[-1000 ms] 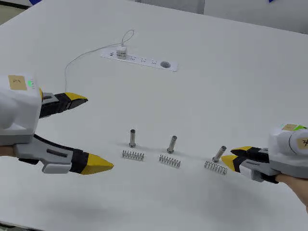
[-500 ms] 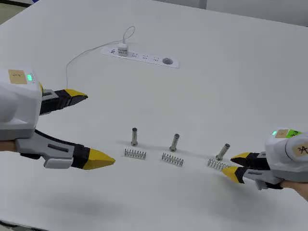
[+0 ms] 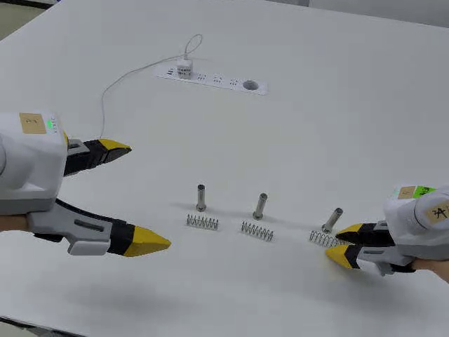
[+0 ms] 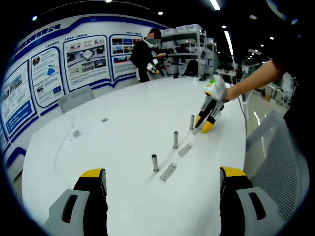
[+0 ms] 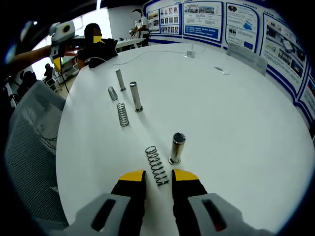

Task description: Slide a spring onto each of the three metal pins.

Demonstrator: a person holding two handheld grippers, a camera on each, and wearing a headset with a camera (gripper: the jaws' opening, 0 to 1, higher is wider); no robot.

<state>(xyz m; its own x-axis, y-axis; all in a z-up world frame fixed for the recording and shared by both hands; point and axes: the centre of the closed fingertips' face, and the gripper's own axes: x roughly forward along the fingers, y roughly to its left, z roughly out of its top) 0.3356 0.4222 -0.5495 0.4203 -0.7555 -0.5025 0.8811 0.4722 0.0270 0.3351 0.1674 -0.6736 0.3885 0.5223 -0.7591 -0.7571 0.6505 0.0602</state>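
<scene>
Three short upright steel pins, left (image 3: 201, 197), middle (image 3: 260, 206) and right (image 3: 332, 220), stand in a row on the broad white table (image 3: 316, 140). A steel coil spring (image 3: 202, 222) (image 3: 257, 231) (image 3: 324, 239) lies just before each. The right gripper (image 3: 335, 242) has its jaws narrowly parted around the right spring's end. The left gripper (image 3: 149, 195) gapes wide, well left of the row, over bare tabletop.
</scene>
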